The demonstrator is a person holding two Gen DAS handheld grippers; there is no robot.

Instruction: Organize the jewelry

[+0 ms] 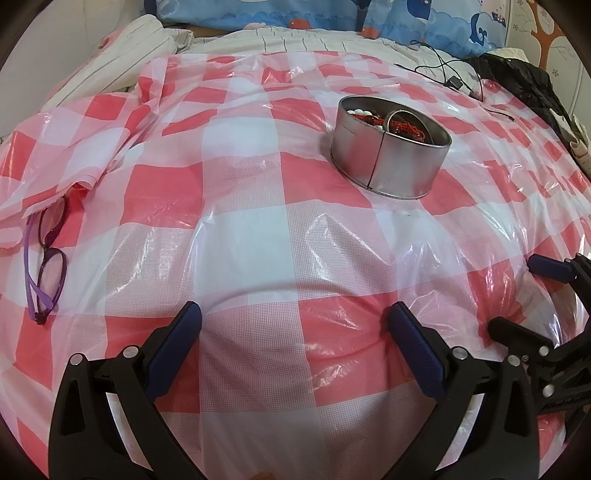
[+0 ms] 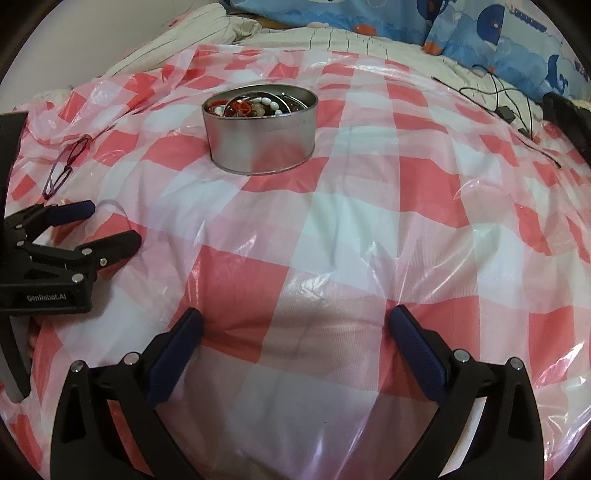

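Observation:
A round silver tin (image 1: 389, 155) sits on the pink-and-white checked plastic sheet (image 1: 243, 206), ahead and right of my left gripper (image 1: 293, 314). It holds red beaded strings, white beads (image 2: 264, 101) and a metal bangle. In the right wrist view the tin (image 2: 262, 142) lies ahead and left of my right gripper (image 2: 295, 319). Both grippers are open and empty, low over the sheet. The right gripper shows at the right edge of the left wrist view (image 1: 517, 295); the left gripper shows at the left of the right wrist view (image 2: 110, 225).
Purple glasses (image 1: 46, 258) lie at the left on the sheet, also seen in the right wrist view (image 2: 64, 168). Black cables (image 1: 450, 70) and a black jacket (image 1: 524, 85) lie at the far right. Blue patterned pillows (image 2: 480, 26) and a striped blanket (image 1: 122, 48) sit behind.

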